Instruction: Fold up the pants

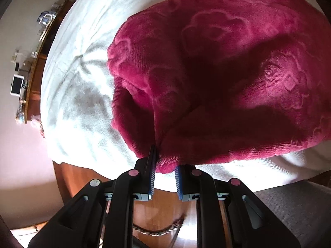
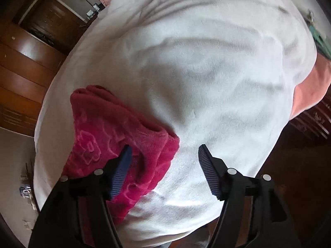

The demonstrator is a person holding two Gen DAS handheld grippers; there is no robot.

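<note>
The pants (image 1: 217, 78) are plush magenta fleece with an embossed flower pattern, lying folded in a thick bundle on a white bedspread (image 1: 82, 72). My left gripper (image 1: 165, 161) is at the bundle's near edge, its jaws partly closed with a fold of the fleece between the blue pads. In the right wrist view the pants (image 2: 115, 136) lie at the lower left. My right gripper (image 2: 164, 152) is wide open and empty above the bedspread (image 2: 206, 72), its left finger (image 2: 124, 161) over the pants' right end.
A wooden bed frame (image 1: 157, 210) shows below the left gripper. A side shelf with a white phone (image 1: 16, 85) and small items is at the left. Wooden cabinets (image 2: 26, 62) stand left of the bed. An orange-pink sheet (image 2: 310, 86) shows at right.
</note>
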